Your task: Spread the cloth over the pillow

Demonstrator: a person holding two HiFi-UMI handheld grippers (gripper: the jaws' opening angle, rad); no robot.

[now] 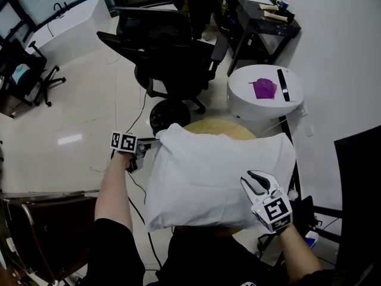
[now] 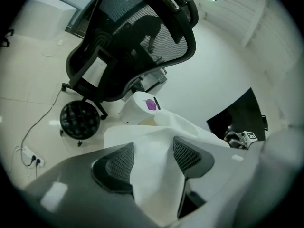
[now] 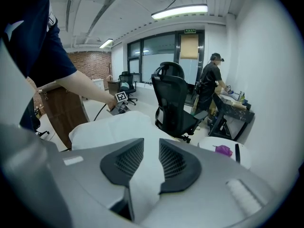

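Two tongs in play. Status of left tongs (image 1: 150, 148): at the counter's (image 1: 221, 126) far-left edge, right at the far-left corner of the cloth (image 1: 214, 177). Jaws spread wide, a ridge of cloth lies loose between them, pads not biting, so released. Status of right tongs (image 1: 257, 180): at the near-right edge, jaws close together on a fold of cloth that fills the narrow gap, so grasping it.

Cloth is white and draped over a puffy bulk that covers most of the round wooden counter. Only a tan sliver of the top shows at the far edge, plus a bit at the near edge. Can't tell the pillow apart from the cloth in any view. The cloth's far-left corner peaks up, slightly bunched.

Beyond the counter:
- black mesh office chair (image 1: 169, 46)
- black round mesh item (image 1: 169, 115) on the floor by it
- white drum (image 1: 265, 106) carrying a purple scrap (image 1: 264, 88) and a black strip (image 1: 283, 85)

Right gripper view shows a person (image 3: 210, 87) standing at a desk by the wall.
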